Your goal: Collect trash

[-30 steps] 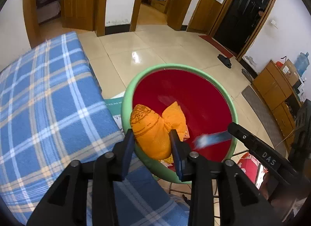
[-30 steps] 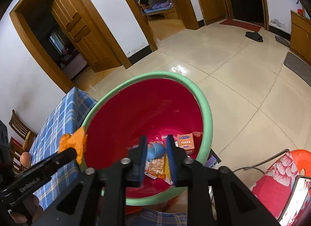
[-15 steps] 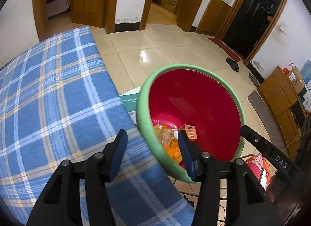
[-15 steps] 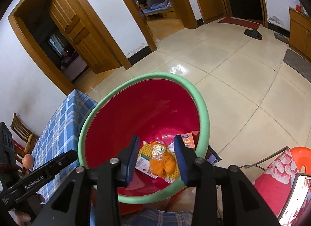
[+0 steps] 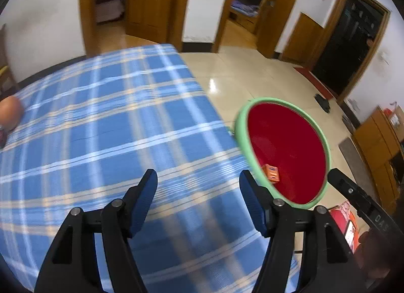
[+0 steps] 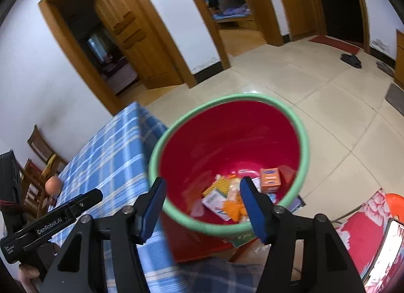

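Note:
A red bin with a green rim (image 6: 304, 151) (image 5: 242, 139) stands on the floor beside the table. At its bottom lie an orange box (image 6: 270, 179) (image 5: 271, 173), a yellow wrapper (image 6: 217, 187), a white packet (image 6: 213, 199) and orange scraps (image 6: 234, 209). My right gripper (image 6: 202, 204) hangs over the bin's near rim, jaws opening, nothing between them. My left gripper (image 5: 198, 197) is above the blue checked tablecloth (image 5: 101, 126), jaws opening and empty. The left gripper's body (image 6: 50, 219) shows at the left of the right wrist view.
A round orange-brown thing (image 5: 8, 113) (image 6: 52, 184) lies at the far left of the table. Wooden chairs (image 6: 40, 146) stand behind it. A red stool (image 6: 363, 227) is at the right of the bin. Tiled floor (image 6: 328, 106) runs to open doorways; shoes (image 6: 351, 59) lie far off.
The left gripper let an orange bundle drop into the bin and swung left over the tablecloth. The right gripper released a small blue item and drew back. Both jaws widened.

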`<state>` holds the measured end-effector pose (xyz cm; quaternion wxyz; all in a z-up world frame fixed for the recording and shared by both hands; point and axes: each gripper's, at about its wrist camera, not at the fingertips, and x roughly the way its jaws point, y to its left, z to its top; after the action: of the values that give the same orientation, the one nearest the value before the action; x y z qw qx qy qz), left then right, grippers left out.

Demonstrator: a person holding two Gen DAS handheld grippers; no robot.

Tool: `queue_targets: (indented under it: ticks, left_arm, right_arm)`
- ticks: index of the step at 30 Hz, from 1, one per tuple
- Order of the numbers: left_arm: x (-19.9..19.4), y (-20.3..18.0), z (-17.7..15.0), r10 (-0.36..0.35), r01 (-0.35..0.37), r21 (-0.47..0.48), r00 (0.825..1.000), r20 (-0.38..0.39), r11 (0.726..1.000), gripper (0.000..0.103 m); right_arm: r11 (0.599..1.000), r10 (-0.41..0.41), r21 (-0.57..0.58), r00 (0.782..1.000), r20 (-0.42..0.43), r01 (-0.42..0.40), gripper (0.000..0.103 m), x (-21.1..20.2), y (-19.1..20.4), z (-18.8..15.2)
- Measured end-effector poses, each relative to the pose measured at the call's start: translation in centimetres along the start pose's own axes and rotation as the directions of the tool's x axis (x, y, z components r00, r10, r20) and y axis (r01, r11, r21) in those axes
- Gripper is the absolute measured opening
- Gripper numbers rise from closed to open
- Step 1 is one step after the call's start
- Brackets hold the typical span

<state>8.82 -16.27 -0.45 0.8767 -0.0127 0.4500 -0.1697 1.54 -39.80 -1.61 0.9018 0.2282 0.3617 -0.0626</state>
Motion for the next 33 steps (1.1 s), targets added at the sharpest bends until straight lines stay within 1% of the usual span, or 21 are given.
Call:
queue_targets:
  ticks: [3, 5, 9, 12, 14, 21, 23, 26, 33]
  left_arm:
    - [-2.2, 2.0, -0.7, 0.047, -0.046, -0.027, 0.998, 0.038, 0.999, 0.072]
    - [-3.5, 3.3, -1.2, 0.073, -0.071, -0.047, 0.996, 0.058, 0.996, 0.074]
    - [-5.7, 5.1, -2.4, 0.116, -0.109, -0.079, 0.990, 0.080, 0.991, 0.076]
    - [-7.0, 6.4, -3.3, 0.150, -0.140, -0.100, 0.984, 0.094, 0.985, 0.080]
    - [-7.8, 7.3, -4.0, 0.175, -0.164, -0.107, 0.979, 0.103, 0.981, 0.081]
    - [-9.6, 8.9, -6.0, 0.216, -0.201, -0.130, 0.969, 0.117, 0.971, 0.082]
    - [-10.1, 9.2, -6.6, 0.238, -0.222, -0.136, 0.964, 0.121, 0.966, 0.082]
    - [-10.6, 9.7, -7.1, 0.253, -0.234, -0.147, 0.959, 0.128, 0.961, 0.082]
    - [-11.2, 10.2, -7.7, 0.284, -0.260, -0.166, 0.948, 0.142, 0.951, 0.082]
  right_arm:
    - [0.999, 0.030, -0.041, 1.000, -0.004, -0.030, 0.070, -0.7, 2.2, -0.8]
    - [0.996, 0.051, -0.070, 0.999, -0.007, -0.051, 0.075, -1.2, 3.9, -1.3]
    - [0.989, 0.081, -0.119, 0.997, -0.009, -0.082, 0.091, -2.0, 6.6, -2.5]
    - [0.983, 0.098, -0.159, 0.995, -0.006, -0.097, 0.098, -2.6, 8.5, -3.5]
    - [0.979, 0.099, -0.180, 0.995, -0.004, -0.098, 0.102, -3.0, 9.7, -4.1]
    - [0.965, 0.108, -0.239, 0.994, 0.002, -0.104, 0.103, -3.7, 11.9, -5.9]
    - [0.963, 0.109, -0.250, 0.994, 0.005, -0.104, 0.103, -3.8, 12.4, -6.3]
    - [0.960, 0.116, -0.258, 0.993, 0.010, -0.109, 0.103, -3.9, 13.0, -7.1]
    - [0.954, 0.122, -0.277, 0.993, -0.006, -0.119, 0.103, -3.6, 13.7, -7.9]
